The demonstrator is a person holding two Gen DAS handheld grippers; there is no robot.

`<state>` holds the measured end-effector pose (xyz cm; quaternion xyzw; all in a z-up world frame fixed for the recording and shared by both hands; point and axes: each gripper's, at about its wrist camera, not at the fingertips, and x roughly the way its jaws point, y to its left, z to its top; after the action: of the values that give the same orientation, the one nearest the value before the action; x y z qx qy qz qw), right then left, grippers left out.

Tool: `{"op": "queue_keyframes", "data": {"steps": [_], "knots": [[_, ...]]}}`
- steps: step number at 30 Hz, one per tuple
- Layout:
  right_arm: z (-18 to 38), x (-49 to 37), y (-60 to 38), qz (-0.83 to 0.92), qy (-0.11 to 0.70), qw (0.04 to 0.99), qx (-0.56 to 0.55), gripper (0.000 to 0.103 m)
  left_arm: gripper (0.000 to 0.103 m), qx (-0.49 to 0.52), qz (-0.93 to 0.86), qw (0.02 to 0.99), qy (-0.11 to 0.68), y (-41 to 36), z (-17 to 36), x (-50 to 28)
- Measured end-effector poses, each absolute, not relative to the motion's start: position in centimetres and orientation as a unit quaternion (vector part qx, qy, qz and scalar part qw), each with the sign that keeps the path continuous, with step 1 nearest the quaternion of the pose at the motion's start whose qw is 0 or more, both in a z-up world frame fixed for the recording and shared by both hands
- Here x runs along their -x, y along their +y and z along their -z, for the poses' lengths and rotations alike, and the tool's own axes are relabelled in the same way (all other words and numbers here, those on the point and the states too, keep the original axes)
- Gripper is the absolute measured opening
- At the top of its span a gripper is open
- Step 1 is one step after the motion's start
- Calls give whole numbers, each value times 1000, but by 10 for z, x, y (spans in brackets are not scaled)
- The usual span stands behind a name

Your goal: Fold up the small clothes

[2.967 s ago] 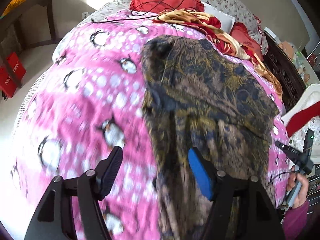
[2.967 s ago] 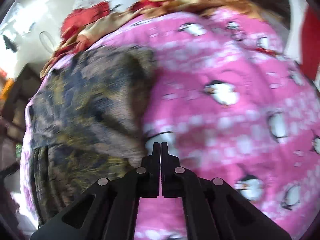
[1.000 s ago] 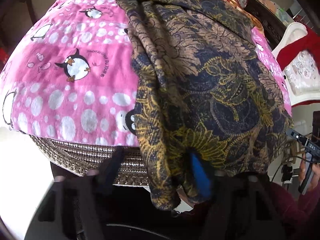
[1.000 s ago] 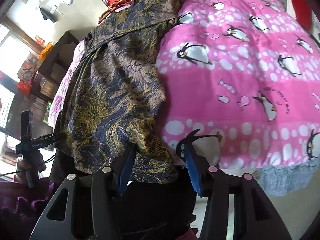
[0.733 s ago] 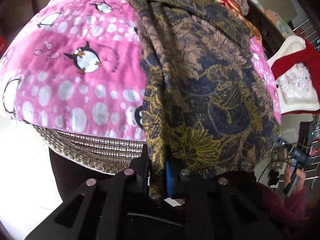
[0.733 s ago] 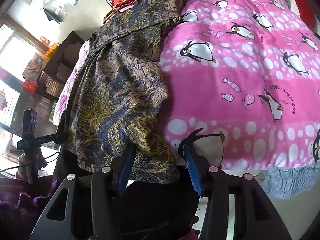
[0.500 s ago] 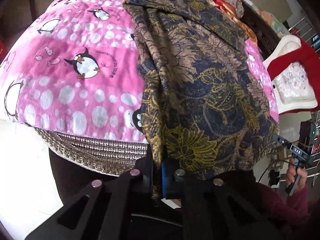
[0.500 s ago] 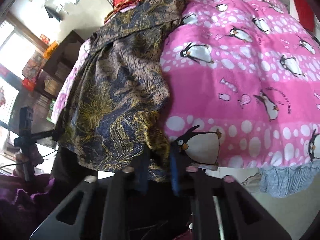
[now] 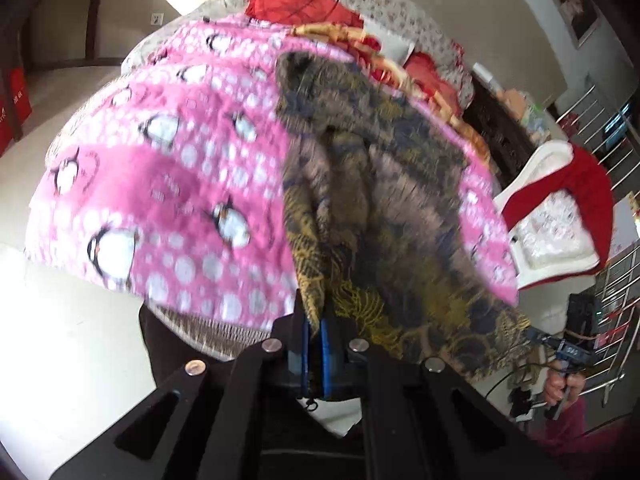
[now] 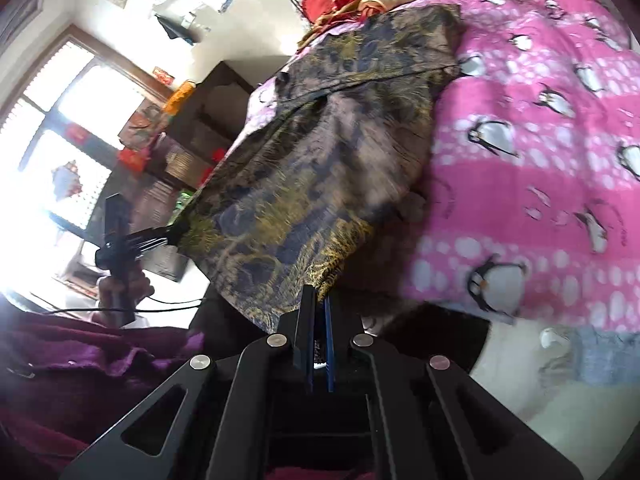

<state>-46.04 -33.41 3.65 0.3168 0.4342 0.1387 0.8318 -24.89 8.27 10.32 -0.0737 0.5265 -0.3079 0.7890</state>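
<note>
Both grippers, left gripper (image 9: 315,322) and right gripper (image 10: 319,298), are pinching the patterned garment's (image 9: 384,184) hem corners; folding is barely starting.

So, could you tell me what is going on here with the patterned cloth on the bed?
A person is folding a dark floral garment laid on a pink penguin blanket. The left gripper is shut on one corner of its near hem, and the right gripper is shut on the other corner. That near edge is lifted off the blanket while the far end lies on the bed. The fold itself is not yet made.
</note>
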Motion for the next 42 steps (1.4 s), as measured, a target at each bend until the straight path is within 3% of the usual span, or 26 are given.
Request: {"op": "queue_keyframes", "data": {"steps": [13, 22, 25, 26, 27, 28, 30, 36, 42], "knots": [[-92, 300, -453, -56, 334, 870, -358, 6, 5, 72, 335, 824, 452, -15, -172, 92], [-47, 172, -543, 16, 357, 840, -408, 6, 5, 36, 292, 823, 486, -120, -112, -48], [-30, 151, -558, 33, 366, 833, -414, 11, 6, 57, 297, 804, 513, -133, -85, -80], [-29, 149, -564, 44, 364, 833, -413, 23, 9, 65, 292, 798, 523, -133, -79, -89], [-31, 150, -569, 53, 354, 837, -414, 35, 21, 73, 289, 796, 527, -131, -77, -95], [-35, 156, -573, 59, 338, 842, -416, 36, 41, 86, 282, 800, 523, -124, -78, -100], [-45, 173, -575, 48, 316, 847, -424, 36, 59, 103, 280, 813, 499, -111, -89, -97], [-45, 171, -492, -39, 417, 864, -278, 35, 65, 4, 335, 812, 479, -116, -105, -46], [-23, 108, -436, -86, 479, 856, -176, 34, 65, -118, 331, 771, 531, -144, -55, -15]]}}
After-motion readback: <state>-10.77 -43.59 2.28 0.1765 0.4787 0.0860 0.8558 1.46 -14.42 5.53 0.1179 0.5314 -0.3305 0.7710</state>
